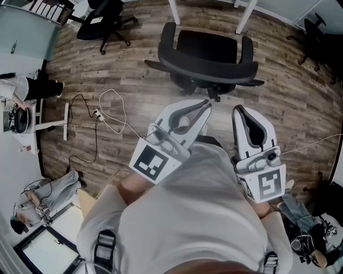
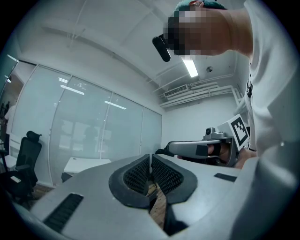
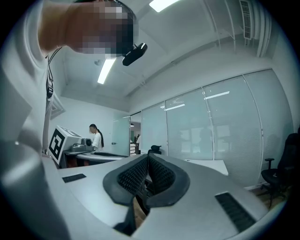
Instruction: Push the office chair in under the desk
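Observation:
In the head view, the black office chair (image 1: 209,59) stands on the wood floor with its backrest toward me. Beyond it rise two white desk legs (image 1: 245,16); the desk top is out of frame. My left gripper (image 1: 206,105) and right gripper (image 1: 239,109) are held at chest height, a short way in front of the backrest and not touching it. Both are shut and hold nothing. The left gripper view shows its jaws (image 2: 150,163) closed pad to pad, with the right gripper (image 2: 206,147) beside it. The right gripper view likewise shows its jaws (image 3: 147,163) closed and empty.
A second black chair (image 1: 104,21) stands at the far left and another (image 1: 316,32) at the far right. A white cable and power strip (image 1: 110,115) lie on the floor to the left. A person sits low at left (image 1: 37,200). Bags (image 1: 305,225) lie at right.

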`<state>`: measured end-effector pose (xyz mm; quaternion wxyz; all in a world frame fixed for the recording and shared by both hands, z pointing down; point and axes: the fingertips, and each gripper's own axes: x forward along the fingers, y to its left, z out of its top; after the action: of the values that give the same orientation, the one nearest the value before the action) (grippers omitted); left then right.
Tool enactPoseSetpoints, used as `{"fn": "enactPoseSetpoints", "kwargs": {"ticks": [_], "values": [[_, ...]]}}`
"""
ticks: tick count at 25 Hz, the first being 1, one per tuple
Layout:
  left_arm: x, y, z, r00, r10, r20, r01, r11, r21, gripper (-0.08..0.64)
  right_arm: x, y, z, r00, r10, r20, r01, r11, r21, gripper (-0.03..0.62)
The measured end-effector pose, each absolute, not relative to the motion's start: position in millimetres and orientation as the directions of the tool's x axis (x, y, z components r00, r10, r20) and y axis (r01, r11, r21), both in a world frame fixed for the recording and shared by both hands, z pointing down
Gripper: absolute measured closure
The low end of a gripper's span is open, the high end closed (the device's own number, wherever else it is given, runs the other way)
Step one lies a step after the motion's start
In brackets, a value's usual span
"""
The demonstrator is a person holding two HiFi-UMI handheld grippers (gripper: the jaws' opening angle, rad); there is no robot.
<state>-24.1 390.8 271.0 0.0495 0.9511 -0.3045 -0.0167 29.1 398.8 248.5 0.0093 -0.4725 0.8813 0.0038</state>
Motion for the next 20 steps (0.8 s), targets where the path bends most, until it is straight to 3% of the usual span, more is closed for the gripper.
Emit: {"fn": "enactPoseSetpoints", "kwargs": {"ticks": [8, 14, 20], "values": [[-40.7, 369.8, 282.2, 0.808, -0.588, 0.03, -0.588, -0.805, 0.073, 0.517, 25.4, 382.4, 265.0, -0.544, -0.839, 0.014, -0.839, 0.544, -0.014, 0.563], [-55.6, 354.5, 312.5, 0.842, -0.519, 0.143, -0.514, -0.855, -0.074, 0.517, 22.5, 370.6, 292.7, -0.554, -0.827, 0.096, -0.828, 0.56, 0.038, 0.561], [-71.7, 335.5, 352.3, 0.832, -0.503, 0.234, -0.49, -0.864, -0.114, 0.516, 25.5, 357.8, 325.6, -0.529, -0.83, 0.178, -0.836, 0.546, 0.059, 0.56]]}}
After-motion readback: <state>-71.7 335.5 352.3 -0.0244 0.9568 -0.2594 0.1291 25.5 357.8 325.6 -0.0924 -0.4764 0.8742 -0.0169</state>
